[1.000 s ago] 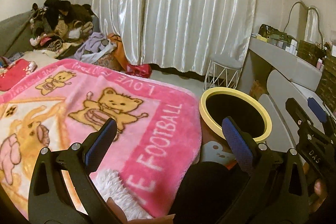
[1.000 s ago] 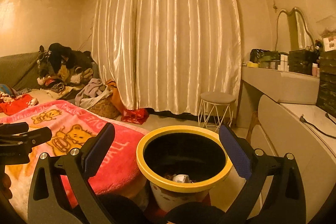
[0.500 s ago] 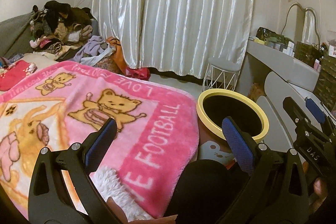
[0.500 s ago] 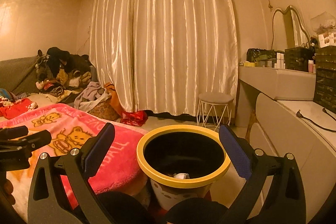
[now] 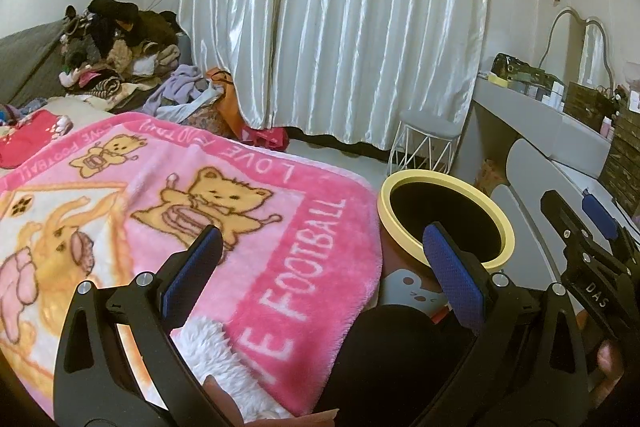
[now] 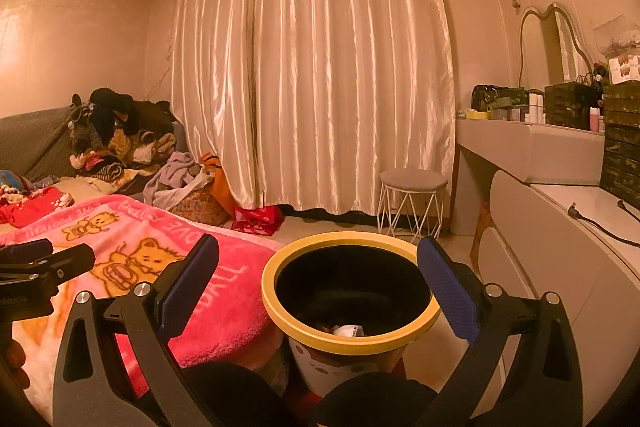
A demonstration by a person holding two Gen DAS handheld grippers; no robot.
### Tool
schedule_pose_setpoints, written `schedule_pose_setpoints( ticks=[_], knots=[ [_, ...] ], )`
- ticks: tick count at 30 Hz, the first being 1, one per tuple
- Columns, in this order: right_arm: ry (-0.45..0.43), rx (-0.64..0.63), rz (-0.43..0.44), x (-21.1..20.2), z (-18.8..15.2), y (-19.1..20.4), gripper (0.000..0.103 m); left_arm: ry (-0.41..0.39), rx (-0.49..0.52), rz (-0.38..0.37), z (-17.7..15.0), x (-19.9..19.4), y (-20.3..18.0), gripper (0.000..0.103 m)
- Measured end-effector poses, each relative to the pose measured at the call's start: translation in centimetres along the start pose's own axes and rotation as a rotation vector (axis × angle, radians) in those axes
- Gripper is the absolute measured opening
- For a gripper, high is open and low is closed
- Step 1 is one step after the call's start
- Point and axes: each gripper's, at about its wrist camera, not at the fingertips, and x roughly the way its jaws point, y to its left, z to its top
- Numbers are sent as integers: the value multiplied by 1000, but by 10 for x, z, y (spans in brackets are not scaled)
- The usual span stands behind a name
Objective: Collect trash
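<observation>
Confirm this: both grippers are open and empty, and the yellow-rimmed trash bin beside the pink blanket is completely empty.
Not quite. The bin is not empty: the right wrist view shows white trash at its bottom. The rest holds: left gripper and right gripper open and empty.

A: Trash bin (image 6: 349, 337) bottom — readable?
B: Barely. A white scrap (image 6: 349, 331) shows behind the near rim, rest dark. In the left wrist view the bin (image 5: 404, 183) interior is plain black, and a right gripper finger (image 5: 452, 277) covers its near rim.
A: Small items on the table (image 6: 532, 141)?
B: Too small to name.
A: Blanket (image 5: 280, 227) text?
B: Cut off by the left gripper (image 5: 320, 263); only "E FOOTBALL" reads.
</observation>
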Motion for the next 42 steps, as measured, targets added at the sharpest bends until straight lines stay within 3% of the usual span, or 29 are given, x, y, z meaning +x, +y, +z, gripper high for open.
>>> schedule_pose_setpoints(
  ticks=[34, 42],
  knots=[
    [-6, 9, -6, -2, 3, 0, 97, -1, -10, 17, 1, 1, 3, 92],
    [-11, 12, 9, -1, 5, 4, 97, 19, -18, 101, -5, 6, 5, 92]
  ],
)
